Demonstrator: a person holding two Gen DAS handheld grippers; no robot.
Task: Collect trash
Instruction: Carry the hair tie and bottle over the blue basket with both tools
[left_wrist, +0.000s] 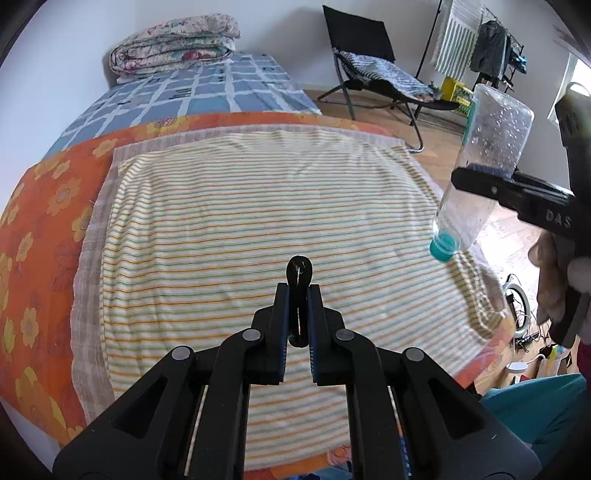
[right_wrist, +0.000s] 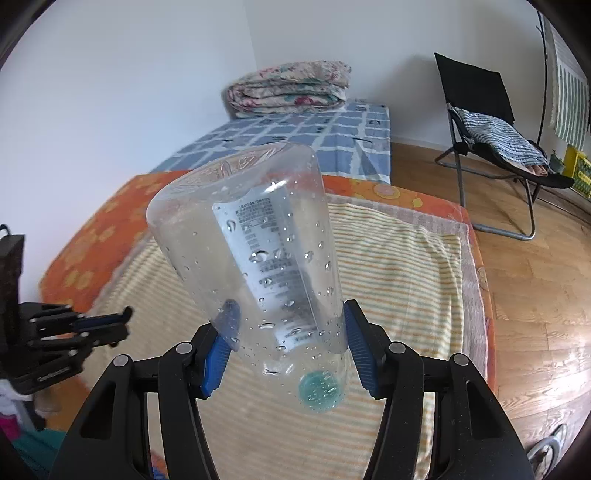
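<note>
Bottle (right_wrist: 255, 266) held by the right gripper (right_wrist: 288, 332) above the striped towel (left_wrist: 258, 206): clear plastic, beaded with droplets inside, turned upside down so that its teal cap (right_wrist: 318, 390) points toward the towel and its base toward the far wall. We see the blue pads (right_wrist: 360, 354) pressed on both sides of the body, just above the neck; jaws stand about half apart around it. The printed label faces the right wrist camera (text too blurred to read).

Left gripper (left_wrist: 297, 295) with jaws nearly together, pinching a small black loop (left_wrist: 298, 271), thin and glossy, which sticks out past the fingertips. We cannot tell what the loop is. It hangs clear over the middle of the towel.

Towel lies flat on an orange flowered sheet (left_wrist: 44, 192) over a bed; beyond it a blue checked cover (left_wrist: 207, 88) with a folded quilt (left_wrist: 173, 42) on top. Black folding chair (left_wrist: 358, 40) stands on the wooden floor (right_wrist: 535, 280), well apart.
</note>
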